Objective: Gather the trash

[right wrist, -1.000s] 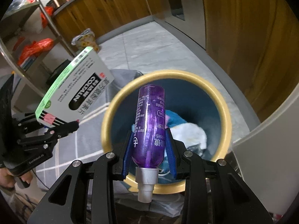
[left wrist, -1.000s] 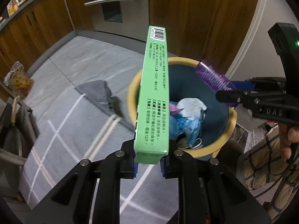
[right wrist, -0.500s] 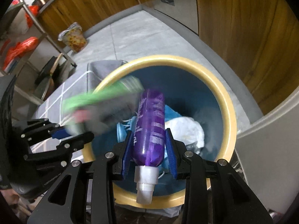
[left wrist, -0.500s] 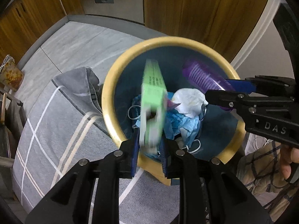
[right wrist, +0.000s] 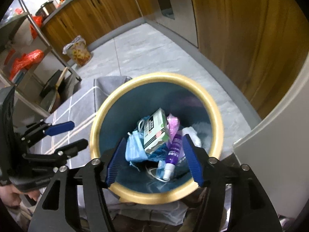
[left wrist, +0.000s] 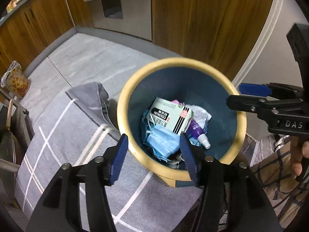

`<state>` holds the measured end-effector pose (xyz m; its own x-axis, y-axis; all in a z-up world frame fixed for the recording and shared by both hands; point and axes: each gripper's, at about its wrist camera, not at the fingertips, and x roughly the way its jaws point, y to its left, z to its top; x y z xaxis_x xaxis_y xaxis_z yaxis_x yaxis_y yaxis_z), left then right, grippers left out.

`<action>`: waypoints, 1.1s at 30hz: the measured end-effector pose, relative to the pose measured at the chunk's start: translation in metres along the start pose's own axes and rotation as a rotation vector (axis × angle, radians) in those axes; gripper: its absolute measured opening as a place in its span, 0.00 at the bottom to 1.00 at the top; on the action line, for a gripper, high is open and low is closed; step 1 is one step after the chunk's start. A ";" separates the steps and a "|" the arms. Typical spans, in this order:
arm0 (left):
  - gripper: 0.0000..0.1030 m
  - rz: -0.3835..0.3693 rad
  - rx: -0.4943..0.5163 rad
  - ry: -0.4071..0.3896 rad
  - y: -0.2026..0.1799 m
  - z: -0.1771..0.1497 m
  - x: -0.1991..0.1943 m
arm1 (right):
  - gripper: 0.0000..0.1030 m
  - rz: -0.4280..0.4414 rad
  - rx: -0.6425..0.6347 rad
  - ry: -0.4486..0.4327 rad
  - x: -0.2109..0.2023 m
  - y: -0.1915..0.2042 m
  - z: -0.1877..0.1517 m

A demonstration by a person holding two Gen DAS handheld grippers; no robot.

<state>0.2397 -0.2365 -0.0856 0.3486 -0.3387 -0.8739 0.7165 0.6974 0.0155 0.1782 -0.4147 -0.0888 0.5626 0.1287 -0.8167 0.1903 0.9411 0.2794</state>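
Yellow-rimmed and blue inside, the trash bin (left wrist: 123, 116) stands on the floor against a grey checked cloth (left wrist: 58, 139). Inside the bin, a green-edged white box (left wrist: 170, 117) lies on top of the heap, tilted, with a light blue face mask (left wrist: 164, 141) under it on the near side. A purple spray bottle (left wrist: 197, 132) lies just beside the box, its white nozzle toward the bin's near wall, and crumpled white paper (left wrist: 201, 116) sits behind it. The left gripper (left wrist: 153, 153) hangs over the bin's near rim; its jaws have just been opening and now stand wide apart with nothing between them. The right gripper (right wrist: 153, 158) hangs over the same rim, its jaws also freshly opened, wide and empty, with the bottle (right wrist: 174, 150) lying loose in the bin below. A foil snack bag (right wrist: 77, 51) stands on the floor well beyond the bin.
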 end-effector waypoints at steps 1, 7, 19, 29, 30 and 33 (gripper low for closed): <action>0.64 0.004 -0.002 -0.012 -0.001 -0.001 -0.004 | 0.67 -0.002 -0.007 -0.019 -0.009 -0.001 -0.003; 0.88 -0.010 -0.025 -0.135 -0.011 -0.009 -0.046 | 0.80 -0.018 -0.069 -0.113 -0.051 0.001 -0.019; 0.94 0.025 -0.175 -0.266 -0.029 -0.052 -0.110 | 0.90 -0.022 -0.247 -0.321 -0.107 0.021 -0.062; 0.94 0.113 -0.325 -0.323 -0.030 -0.105 -0.144 | 0.94 0.002 -0.296 -0.407 -0.133 0.044 -0.090; 0.94 0.127 -0.330 -0.327 -0.031 -0.106 -0.145 | 0.94 0.004 -0.300 -0.410 -0.135 0.045 -0.093; 0.95 0.169 -0.340 -0.354 -0.038 -0.111 -0.153 | 0.94 0.006 -0.304 -0.421 -0.141 0.046 -0.101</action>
<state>0.0926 -0.1415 -0.0066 0.6676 -0.3555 -0.6541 0.4161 0.9068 -0.0681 0.0262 -0.3574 -0.0122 0.8499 0.0565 -0.5239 -0.0213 0.9971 0.0730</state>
